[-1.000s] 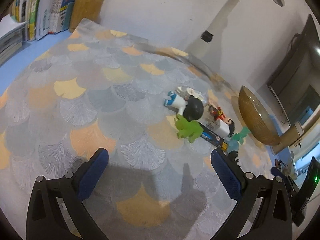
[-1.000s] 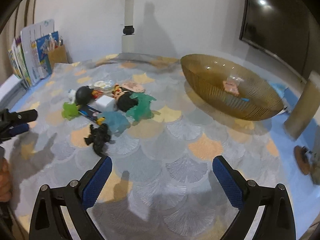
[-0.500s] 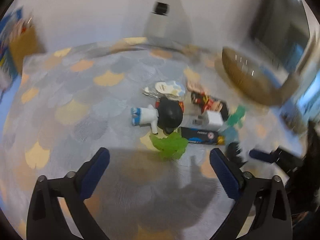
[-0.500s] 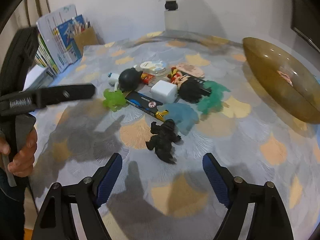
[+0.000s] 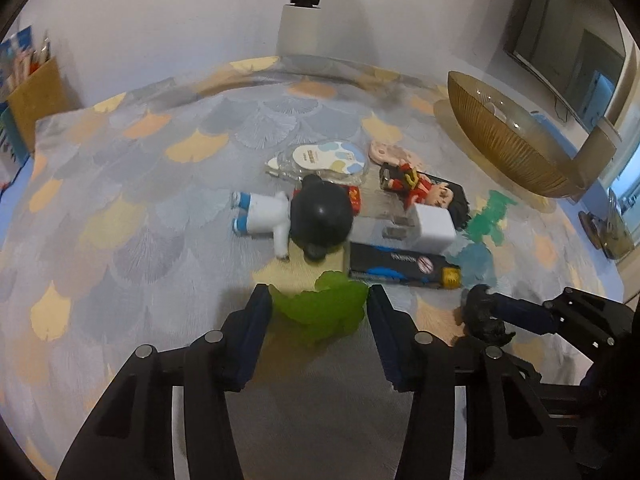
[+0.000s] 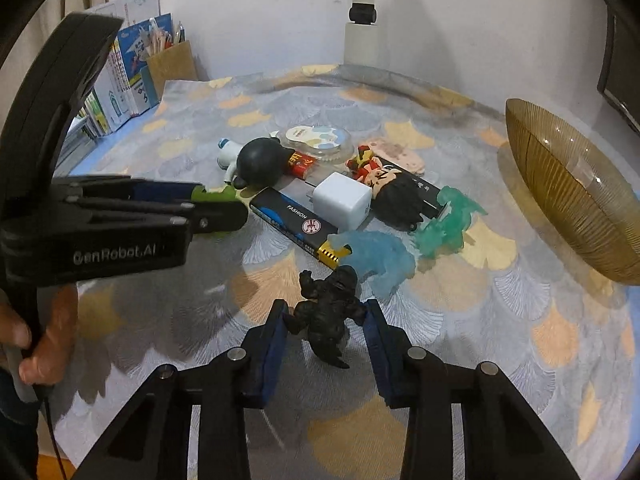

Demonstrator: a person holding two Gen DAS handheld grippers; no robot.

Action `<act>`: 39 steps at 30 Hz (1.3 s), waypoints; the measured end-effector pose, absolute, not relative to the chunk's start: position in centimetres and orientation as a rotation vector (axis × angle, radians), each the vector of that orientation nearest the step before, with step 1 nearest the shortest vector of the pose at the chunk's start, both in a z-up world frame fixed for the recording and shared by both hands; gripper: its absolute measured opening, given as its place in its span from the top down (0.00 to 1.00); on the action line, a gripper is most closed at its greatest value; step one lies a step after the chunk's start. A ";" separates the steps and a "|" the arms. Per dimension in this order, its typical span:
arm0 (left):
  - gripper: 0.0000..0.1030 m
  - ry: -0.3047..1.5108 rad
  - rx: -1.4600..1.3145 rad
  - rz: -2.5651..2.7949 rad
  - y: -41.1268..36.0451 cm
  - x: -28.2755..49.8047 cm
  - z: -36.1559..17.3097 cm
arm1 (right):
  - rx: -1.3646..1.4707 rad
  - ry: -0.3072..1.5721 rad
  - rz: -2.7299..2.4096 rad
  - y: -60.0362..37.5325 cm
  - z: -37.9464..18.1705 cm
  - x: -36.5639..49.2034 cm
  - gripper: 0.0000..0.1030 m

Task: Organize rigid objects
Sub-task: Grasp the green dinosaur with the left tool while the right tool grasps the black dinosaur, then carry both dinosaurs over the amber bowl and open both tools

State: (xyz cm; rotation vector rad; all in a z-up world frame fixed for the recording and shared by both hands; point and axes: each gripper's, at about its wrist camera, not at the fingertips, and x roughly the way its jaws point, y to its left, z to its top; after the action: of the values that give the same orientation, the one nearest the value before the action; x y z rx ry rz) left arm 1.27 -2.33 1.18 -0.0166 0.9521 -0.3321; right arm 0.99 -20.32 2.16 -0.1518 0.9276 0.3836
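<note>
closing left tool [image 5: 318, 312] around green toy [image 5: 322, 308], right tool [image 6: 325, 316] closing around black figure [image 6: 328, 312], amber bowl [image 6: 560, 184] contents unclear

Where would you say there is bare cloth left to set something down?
Free: the wide stretch between the pencil box and the white-suited doll, and the patch between the teal dinosaur and the bowl. The toy cluster around the charger is crowded.

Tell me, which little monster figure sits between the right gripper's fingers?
The black monster figure, closest to the camera; the blue, teal and green ones lie elsewhere.
</note>
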 end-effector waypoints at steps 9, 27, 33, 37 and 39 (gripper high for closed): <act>0.55 0.934 -0.092 -0.395 -3.5 -4.6 1.4 | -0.085 0.875 0.449 -23.3 4.4 -3.8 0.64; 0.55 0.916 -0.105 -0.359 -4.6 -10.7 0.7 | 0.041 0.934 0.436 -27.7 1.9 -7.5 0.60; 0.55 0.904 -0.057 -0.330 -5.4 -11.2 0.7 | -0.097 0.879 0.345 -25.7 1.8 -8.7 0.60; 0.55 0.876 -0.080 -0.307 -5.1 -11.4 1.0 | -0.148 0.848 0.348 -24.8 1.8 -9.6 0.65; 0.55 0.832 -0.096 -0.290 -4.9 -11.7 1.9 | -0.147 0.839 0.358 -24.8 2.1 -9.8 0.65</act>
State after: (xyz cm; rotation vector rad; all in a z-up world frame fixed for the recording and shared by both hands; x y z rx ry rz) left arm -11.68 -4.90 1.85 -0.0961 0.8323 -0.2898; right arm -9.84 -24.84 2.05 -0.1473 0.8390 0.3575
